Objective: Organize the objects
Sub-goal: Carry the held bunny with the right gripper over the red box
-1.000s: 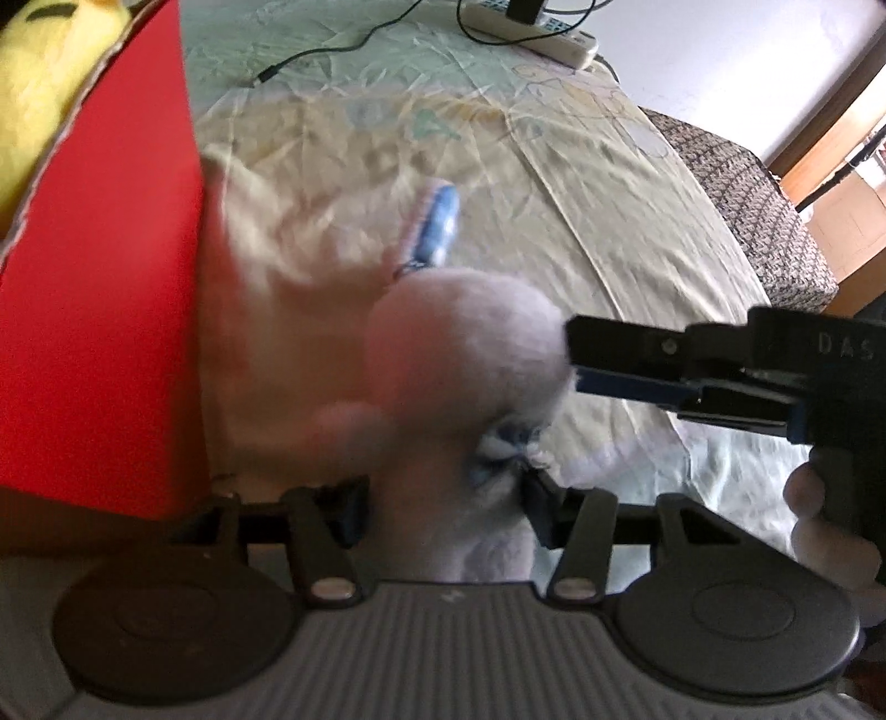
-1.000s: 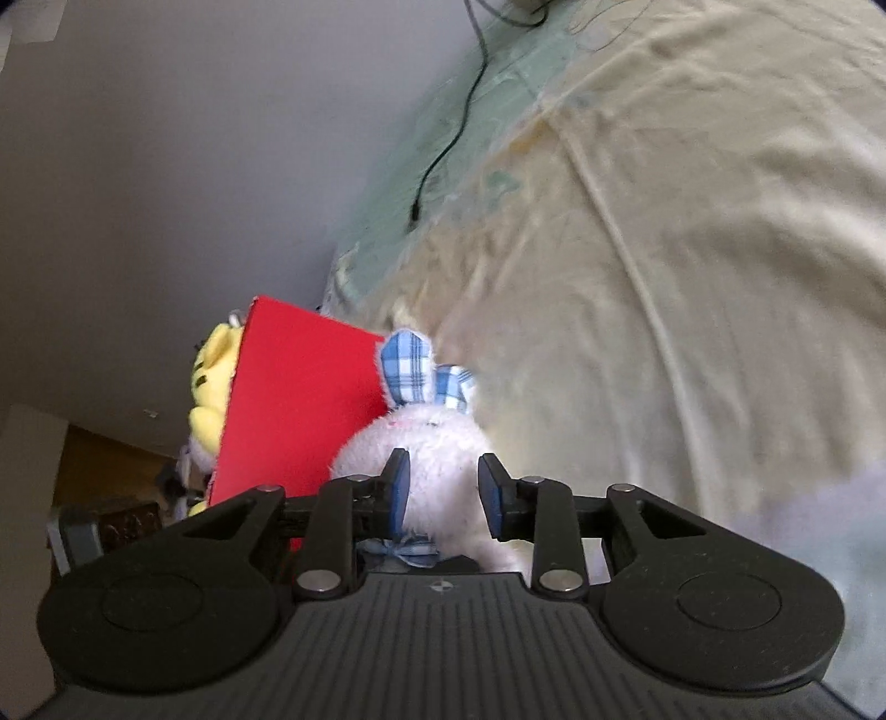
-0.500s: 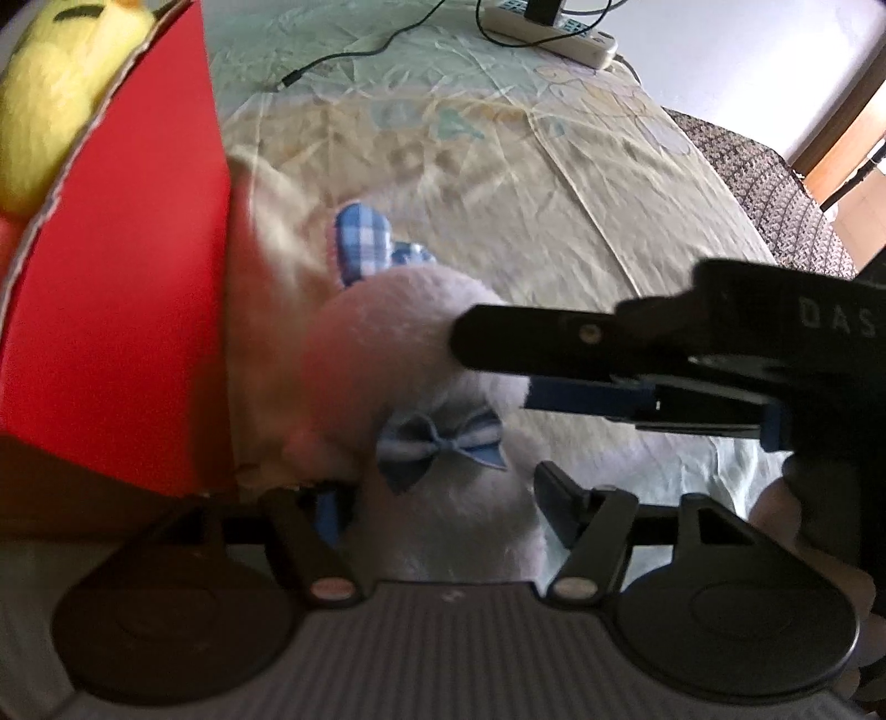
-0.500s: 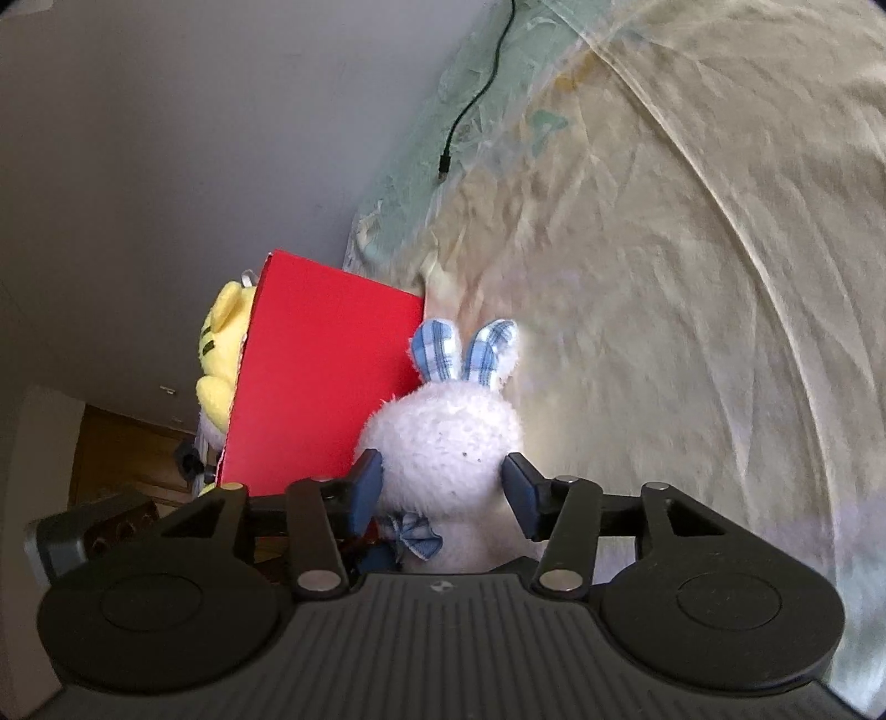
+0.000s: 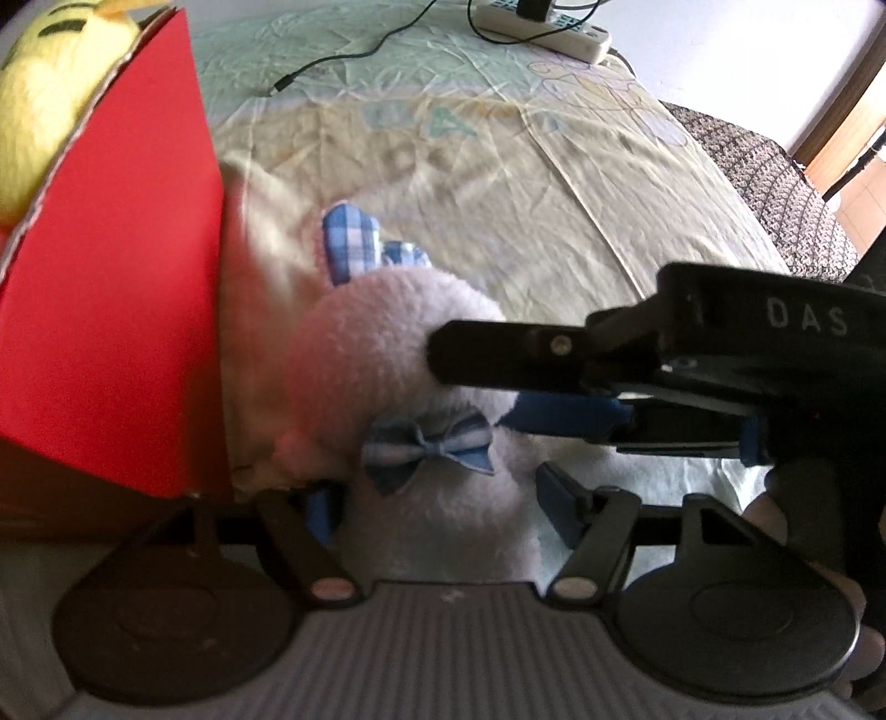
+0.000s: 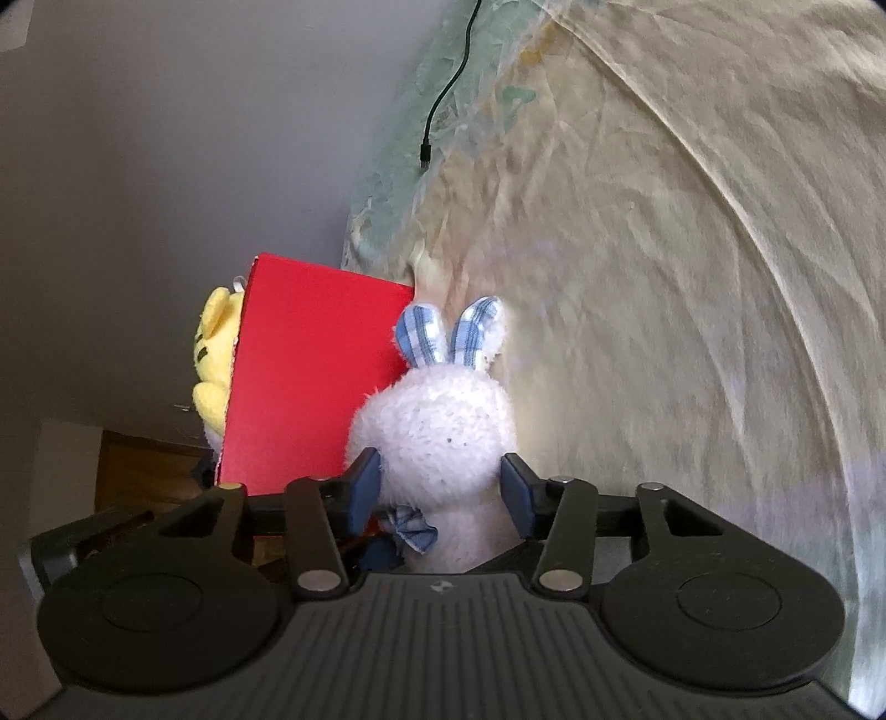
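A white plush rabbit (image 6: pixel 443 437) with blue checked ears (image 6: pixel 451 332) sits on a pale yellow bedsheet (image 6: pixel 664 277), just beside the red wall of a box (image 6: pixel 310 376); its long axis runs from body to ears, and in the right wrist view the ears point up the picture, away from the camera, towards the far part of the bed; a blue bow (image 5: pixel 429 446) sits at its neck, facing the left wrist camera.

The left gripper (image 5: pixel 443 498) stands around the rabbit's lower body; its jaws are opening; the left blue pad (image 5: pixel 321 507) lies against the plush, while the right pad (image 5: pixel 556 498) seems just clear of it, so the grip looks released.

The right gripper (image 6: pixel 440 487) reaches in from the side, with the rabbit's head and neck between its jaws, which are closing; the left pad (image 6: pixel 362 479) touches the fur, but a thin gap shows at the right pad (image 6: pixel 512 482), so no firm hold is plain.

A yellow plush toy (image 6: pixel 213 360) pokes out of the box on its far side; a black cable (image 6: pixel 443 99) lies across the sheet well beyond the rabbit; a white power strip (image 5: pixel 542 27) rests at the far edge of the bed.
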